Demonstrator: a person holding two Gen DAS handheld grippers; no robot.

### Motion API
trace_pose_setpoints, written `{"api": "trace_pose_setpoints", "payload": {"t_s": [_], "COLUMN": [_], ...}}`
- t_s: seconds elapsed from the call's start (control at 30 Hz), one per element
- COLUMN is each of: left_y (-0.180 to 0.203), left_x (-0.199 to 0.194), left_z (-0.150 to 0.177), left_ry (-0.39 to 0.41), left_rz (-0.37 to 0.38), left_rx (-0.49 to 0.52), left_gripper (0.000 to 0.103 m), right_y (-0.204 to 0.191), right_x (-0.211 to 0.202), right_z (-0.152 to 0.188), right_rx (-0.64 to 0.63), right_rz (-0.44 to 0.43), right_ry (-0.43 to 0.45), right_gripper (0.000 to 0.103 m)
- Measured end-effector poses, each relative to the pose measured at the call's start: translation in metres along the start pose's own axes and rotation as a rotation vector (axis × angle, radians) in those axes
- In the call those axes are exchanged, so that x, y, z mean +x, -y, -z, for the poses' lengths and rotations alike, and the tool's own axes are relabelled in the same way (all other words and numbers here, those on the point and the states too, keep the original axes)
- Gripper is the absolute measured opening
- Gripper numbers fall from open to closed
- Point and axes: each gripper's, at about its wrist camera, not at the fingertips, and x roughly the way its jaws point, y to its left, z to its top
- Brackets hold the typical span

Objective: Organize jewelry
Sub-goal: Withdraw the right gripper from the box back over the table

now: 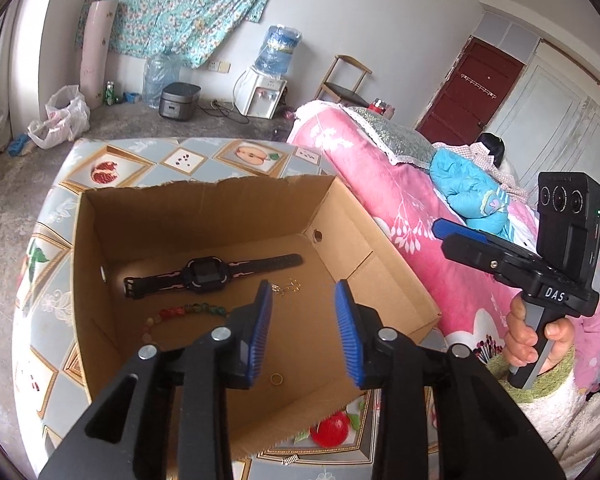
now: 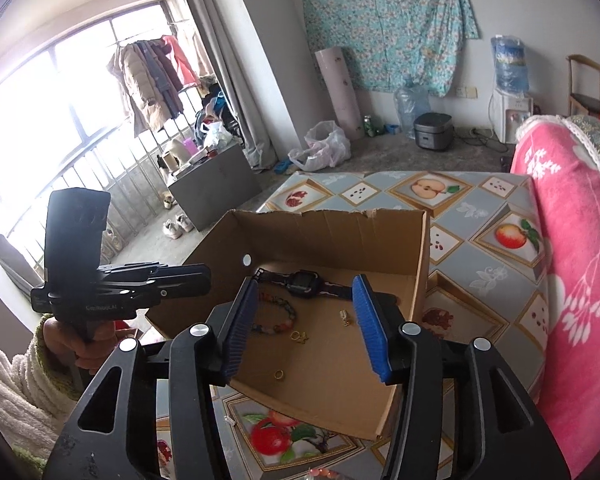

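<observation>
An open cardboard box stands on the fruit-print table. Inside lie a black watch, a coloured bead bracelet, a thin gold chain, a gold ring, a gold piece and a small gold clasp. My left gripper is open and empty above the box. My right gripper is open and empty above the box's near side; it also shows in the left wrist view. A small silver item lies on the table in front of the box.
The table has a fruit-pattern cloth. A pink floral blanket lies along the right side. The floor beyond holds a rice cooker, water bottles and a plastic bag.
</observation>
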Motion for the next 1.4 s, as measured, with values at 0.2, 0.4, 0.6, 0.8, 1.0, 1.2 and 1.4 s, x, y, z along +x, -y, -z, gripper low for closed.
{"api": "trace_pose_setpoints", "payload": {"t_s": [0.2, 0.4, 0.6, 0.8, 1.0, 1.2, 1.4], "left_y": [0.006, 0.013, 0.005, -0.013, -0.033, -0.043, -0.032], "left_x": [-0.03, -0.066, -0.098, -0.088, -0.037, -0.019, -0.009], "left_z": [0.013, 0.038, 0.081, 0.134, 0.183, 0.2, 0.204], "left_ry": [0.05, 0.099, 0.077, -0.04, -0.222, -0.238, -0.251], "left_rz": [-0.049, -0.138, -0.184, -0.219, -0.329, -0.366, -0.452], "left_rx": [0.023, 0.073, 0.051, -0.018, -0.087, -0.142, -0.049], "left_gripper": [0.05, 0.071, 0.09, 0.097, 0.097, 0.097, 0.097], "right_y": [-0.013, -0.024, -0.033, -0.043, -0.08, -0.111, -0.11], "right_x": [-0.024, -0.048, -0.061, -0.042, 0.012, 0.052, 0.072], "right_z": [0.008, 0.025, 0.067, 0.115, 0.17, 0.206, 0.216], "right_rx": [-0.002, 0.013, 0.034, 0.092, 0.039, -0.109, -0.127], "right_rz": [0.012, 0.03, 0.064, 0.097, 0.127, 0.243, 0.309], "right_ry": [0.045, 0.084, 0.067, -0.057, -0.294, -0.419, -0.488], "right_gripper": [0.061, 0.07, 0.08, 0.082, 0.082, 0.084, 0.092]}}
